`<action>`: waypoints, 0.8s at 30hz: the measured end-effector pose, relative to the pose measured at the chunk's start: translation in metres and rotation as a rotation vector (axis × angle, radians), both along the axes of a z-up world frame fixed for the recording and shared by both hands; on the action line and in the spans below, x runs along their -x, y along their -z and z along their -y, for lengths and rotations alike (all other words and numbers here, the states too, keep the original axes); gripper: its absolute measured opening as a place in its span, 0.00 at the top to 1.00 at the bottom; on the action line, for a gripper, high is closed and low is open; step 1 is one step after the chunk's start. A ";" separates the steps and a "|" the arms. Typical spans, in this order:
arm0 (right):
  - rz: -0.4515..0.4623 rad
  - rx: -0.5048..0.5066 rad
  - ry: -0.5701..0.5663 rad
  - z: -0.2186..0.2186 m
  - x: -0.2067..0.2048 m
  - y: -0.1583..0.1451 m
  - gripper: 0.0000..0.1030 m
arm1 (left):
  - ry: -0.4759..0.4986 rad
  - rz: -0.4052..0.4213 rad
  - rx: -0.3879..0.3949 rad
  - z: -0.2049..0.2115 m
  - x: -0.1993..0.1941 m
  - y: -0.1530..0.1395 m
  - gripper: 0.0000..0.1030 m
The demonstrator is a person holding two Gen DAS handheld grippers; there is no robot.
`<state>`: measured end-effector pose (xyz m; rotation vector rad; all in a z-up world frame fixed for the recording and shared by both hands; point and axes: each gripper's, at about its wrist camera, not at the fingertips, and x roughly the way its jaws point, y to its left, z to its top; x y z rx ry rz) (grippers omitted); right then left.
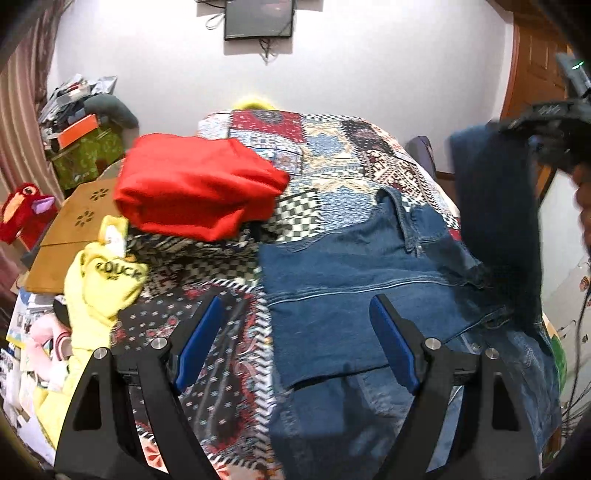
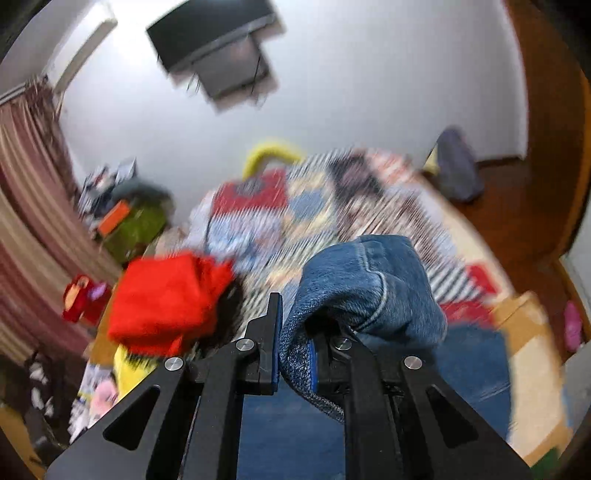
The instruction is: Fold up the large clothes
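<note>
Right gripper (image 2: 295,343): we hold it clamped on a bunched fold of the denim jacket (image 1: 351,295), raised above the bed (image 1: 332,155). In the left wrist view the lifted part hangs as a dark panel at the right edge, under the gripper body. The right wrist view is blurred, which we take as a sign of a fast swing.

Left gripper (image 1: 295,343): fingers wide apart, holding nothing, low over the near edge of the jacket, tilted down toward the bed. One finger lies over the patterned bedspread, the other over the denim.

Jacket: spread on the right half of the bed, partly folded, one part lifted.

Risks, as we judge them:
- The thick fold may slip from the right gripper, since the cloth bulges over one finger and the bite looks shallow.
- With nothing pinning the flat part, the lifted part may drag the whole jacket and spoil the fold.
- The fold may land crooked if the swing stays quick.

Nearby: red garment (image 1: 195,188) folded at the left of the bed, just beside the jacket but apart from it; yellow garment (image 1: 107,280) at the left edge; monitor (image 1: 258,18) on the wall.
</note>
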<state>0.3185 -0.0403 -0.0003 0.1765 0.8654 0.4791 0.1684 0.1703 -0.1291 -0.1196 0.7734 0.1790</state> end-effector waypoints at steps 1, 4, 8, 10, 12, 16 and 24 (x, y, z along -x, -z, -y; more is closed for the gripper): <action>-0.027 0.009 -0.015 -0.009 0.002 0.010 0.90 | -0.008 -0.003 -0.003 -0.005 0.005 0.000 0.21; -0.151 0.072 -0.094 -0.042 0.010 0.062 0.90 | -0.034 -0.024 -0.008 -0.018 0.017 0.007 0.21; -0.264 0.149 -0.178 -0.064 0.028 0.110 0.89 | -0.073 -0.065 0.000 -0.033 0.029 0.021 0.21; -0.307 0.170 -0.212 -0.071 0.037 0.123 0.86 | -0.092 -0.085 0.005 -0.038 0.033 0.028 0.21; -0.342 0.180 -0.253 -0.073 0.045 0.128 0.83 | -0.104 -0.101 0.011 -0.041 0.034 0.034 0.21; -0.401 0.160 -0.351 -0.073 0.060 0.127 0.52 | -0.113 -0.132 0.023 -0.042 0.031 0.044 0.21; -0.248 0.177 -0.376 -0.006 0.083 0.084 0.42 | -0.055 -0.163 0.061 -0.020 0.000 0.050 0.21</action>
